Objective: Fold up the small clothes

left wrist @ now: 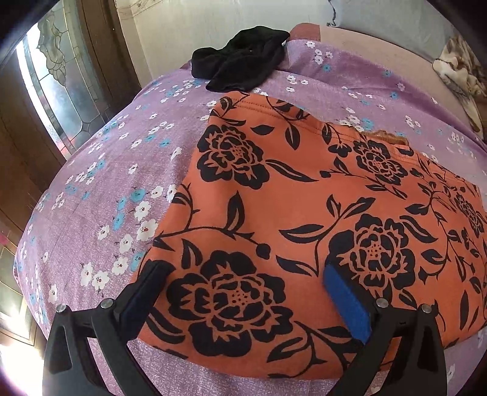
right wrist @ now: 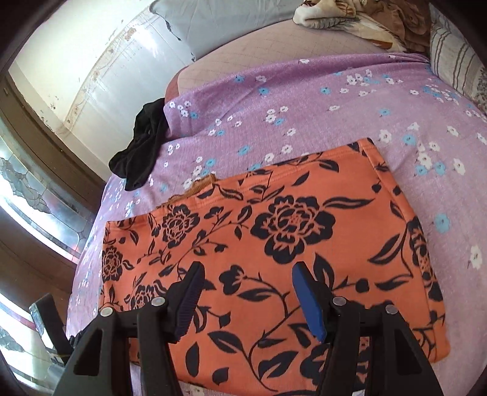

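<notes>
An orange garment with black flowers (left wrist: 304,213) lies folded flat on the purple flowered bedsheet (left wrist: 106,182); it also shows in the right wrist view (right wrist: 274,243). My left gripper (left wrist: 246,274) is open, low over the garment's near left corner, its jaws wide apart. My right gripper (right wrist: 246,274) is open and empty above the garment's near edge. A crumpled black garment (left wrist: 243,58) lies at the far edge of the sheet; it shows at the left in the right wrist view (right wrist: 143,143).
A patterned blanket (right wrist: 359,18) and a striped pillow (right wrist: 456,61) lie at the far end of the bed. A glass door (left wrist: 51,82) stands to the left. The bed edge drops off at the left.
</notes>
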`<action>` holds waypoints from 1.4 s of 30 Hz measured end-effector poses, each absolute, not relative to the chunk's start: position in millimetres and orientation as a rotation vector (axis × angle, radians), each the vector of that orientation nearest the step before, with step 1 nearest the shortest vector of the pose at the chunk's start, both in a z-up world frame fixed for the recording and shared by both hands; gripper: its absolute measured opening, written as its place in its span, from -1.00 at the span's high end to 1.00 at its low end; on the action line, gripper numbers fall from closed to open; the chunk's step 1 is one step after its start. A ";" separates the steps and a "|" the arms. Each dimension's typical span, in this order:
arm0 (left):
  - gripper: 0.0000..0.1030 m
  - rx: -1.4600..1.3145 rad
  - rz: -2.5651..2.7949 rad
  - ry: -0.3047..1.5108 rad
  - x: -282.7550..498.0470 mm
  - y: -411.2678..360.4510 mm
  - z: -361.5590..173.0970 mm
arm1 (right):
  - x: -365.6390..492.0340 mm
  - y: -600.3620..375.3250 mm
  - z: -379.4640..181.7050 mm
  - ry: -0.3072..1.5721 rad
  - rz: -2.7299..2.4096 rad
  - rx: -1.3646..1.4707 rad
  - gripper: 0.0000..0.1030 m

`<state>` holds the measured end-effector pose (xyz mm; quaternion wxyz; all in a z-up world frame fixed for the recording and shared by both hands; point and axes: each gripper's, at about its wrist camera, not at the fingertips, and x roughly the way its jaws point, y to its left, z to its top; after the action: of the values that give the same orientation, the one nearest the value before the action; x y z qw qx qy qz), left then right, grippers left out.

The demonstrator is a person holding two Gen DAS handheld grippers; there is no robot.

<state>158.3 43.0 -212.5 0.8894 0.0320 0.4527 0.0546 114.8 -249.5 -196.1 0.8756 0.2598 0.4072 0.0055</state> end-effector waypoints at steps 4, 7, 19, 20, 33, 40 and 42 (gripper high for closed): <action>-1.00 0.011 0.112 0.929 158.5 66.0 -196.1 | 107.0 -241.4 -198.4 0.854 0.043 0.557 -0.24; -1.00 -0.026 0.145 0.916 170.4 90.7 -179.8 | 108.7 -232.6 -198.4 0.859 0.077 0.542 -0.24; -1.00 -0.043 0.047 1.008 276.4 83.8 -152.5 | 133.2 -219.5 -209.3 0.928 0.196 0.589 -0.24; -1.00 -0.037 0.029 1.023 285.7 76.6 -158.1 | 135.0 -220.4 -210.8 0.935 0.197 0.599 -0.24; -1.00 -0.141 0.188 1.169 372.0 114.2 -228.0 | 148.4 -221.8 -218.3 0.990 0.218 0.591 -0.24; -1.00 -0.156 0.212 1.044 336.6 126.5 -189.0 | 149.1 -221.4 -217.4 0.981 0.217 0.578 -0.23; -1.00 -0.087 0.169 1.017 318.0 117.6 -175.7 | 147.9 -221.4 -215.6 0.971 0.216 0.574 -0.24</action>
<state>318.0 117.6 -175.7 0.8693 -0.0416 0.4859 0.0808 147.9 -221.4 -215.6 0.8395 0.2715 0.4594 0.1023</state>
